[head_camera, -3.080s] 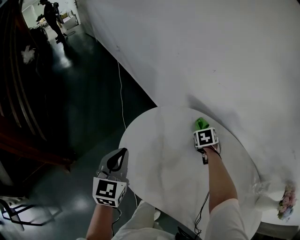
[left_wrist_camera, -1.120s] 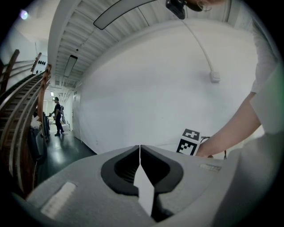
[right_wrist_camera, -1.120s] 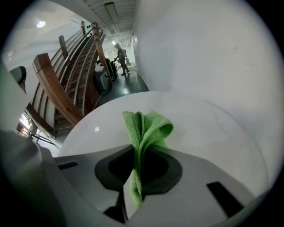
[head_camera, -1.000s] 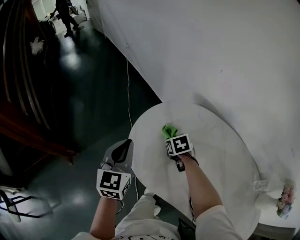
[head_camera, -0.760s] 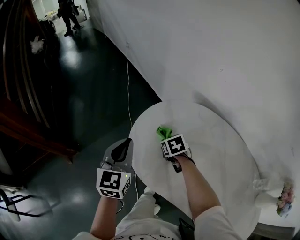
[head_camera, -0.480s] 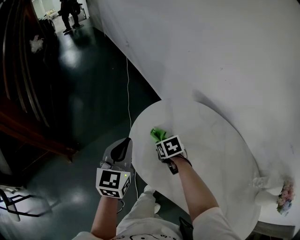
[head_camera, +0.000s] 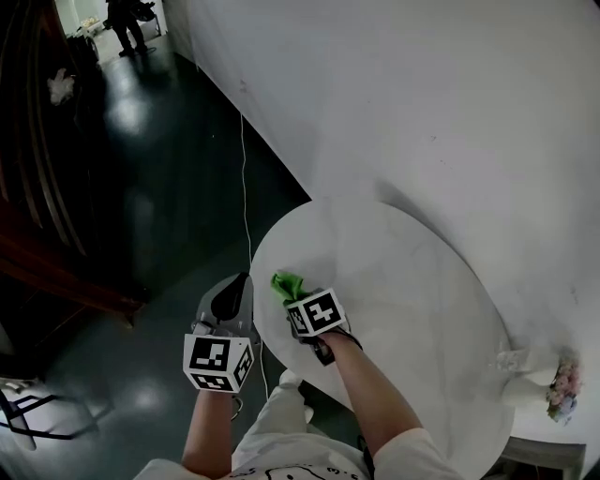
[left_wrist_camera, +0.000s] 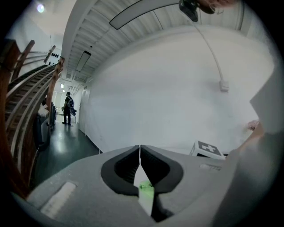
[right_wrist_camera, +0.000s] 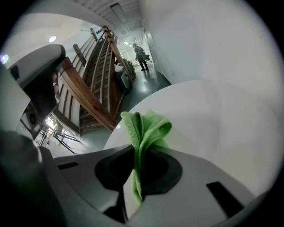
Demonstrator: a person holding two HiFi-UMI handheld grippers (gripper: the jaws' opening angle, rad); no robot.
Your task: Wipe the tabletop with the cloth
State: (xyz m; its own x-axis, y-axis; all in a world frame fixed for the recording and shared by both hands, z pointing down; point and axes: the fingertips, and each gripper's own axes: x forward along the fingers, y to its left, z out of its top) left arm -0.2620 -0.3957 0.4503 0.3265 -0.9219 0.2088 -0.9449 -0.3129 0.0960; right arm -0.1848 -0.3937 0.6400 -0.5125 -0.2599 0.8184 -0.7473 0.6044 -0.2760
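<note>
- Round white tabletop (head_camera: 403, 272) recorded against a white wall (head_camera: 422, 94), with dark glossy floor (head_camera: 141, 187) on its left.
- The green cloth (head_camera: 284, 283) is found on the tabletop's near-left part, close to the rim. Three seconds back it was seen at the far side by the wall; through the frames since, it has been drawn leftward across the surface.
- The right gripper (head_camera: 291, 296) is seen pinching the cloth. In the right gripper view the cloth (right_wrist_camera: 144, 128) is clamped between the jaws as a bunched fold standing out past the tips, with the tabletop (right_wrist_camera: 213, 119) beyond.
- The right forearm is now angled further left than before.
- The left gripper (head_camera: 236, 289) is held just off the table's left edge, over the floor. In its own view the left gripper (left_wrist_camera: 140, 153) has its jaws pressed together and nothing is gripped. Its place is little changed from the earlier frames.
- A pale vase of flowers (head_camera: 539, 375) is noted at the table's right end.
- A person (head_camera: 122, 19) is seen far off in the corridor.
</note>
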